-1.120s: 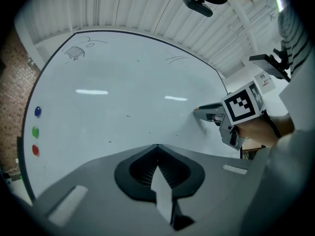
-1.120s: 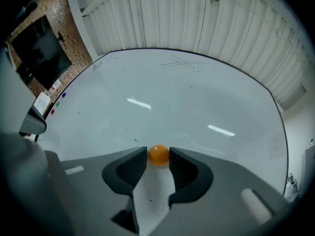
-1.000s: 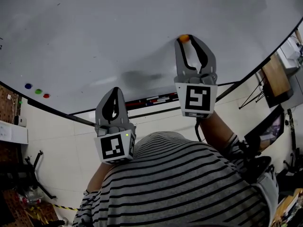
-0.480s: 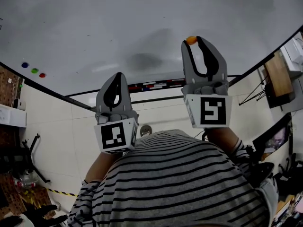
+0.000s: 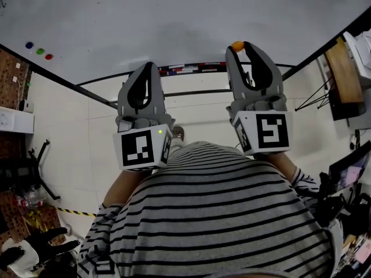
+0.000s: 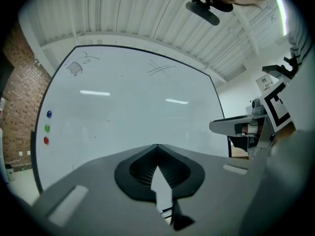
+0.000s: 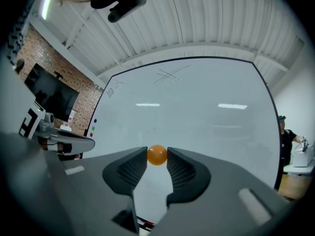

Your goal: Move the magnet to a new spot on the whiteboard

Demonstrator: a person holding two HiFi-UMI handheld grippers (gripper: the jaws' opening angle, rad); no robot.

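1. Head view: the left gripper (image 5: 145, 68) and right gripper (image 5: 239, 48) are raised side by side toward the whiteboard (image 5: 174, 16). One orange magnet (image 5: 237, 45) sits at the right tips, by the board's lower edge. Three coloured dots (image 5: 40, 51) sit far left.
2. Left gripper view: jaws pressed together.
3. Right gripper view: jaws pinch the magnet.

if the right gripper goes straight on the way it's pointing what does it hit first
Most likely the whiteboard: the right gripper, shut on the orange magnet, points at a bare patch of it, so the magnet would touch first. How far off the board is, I can't tell.
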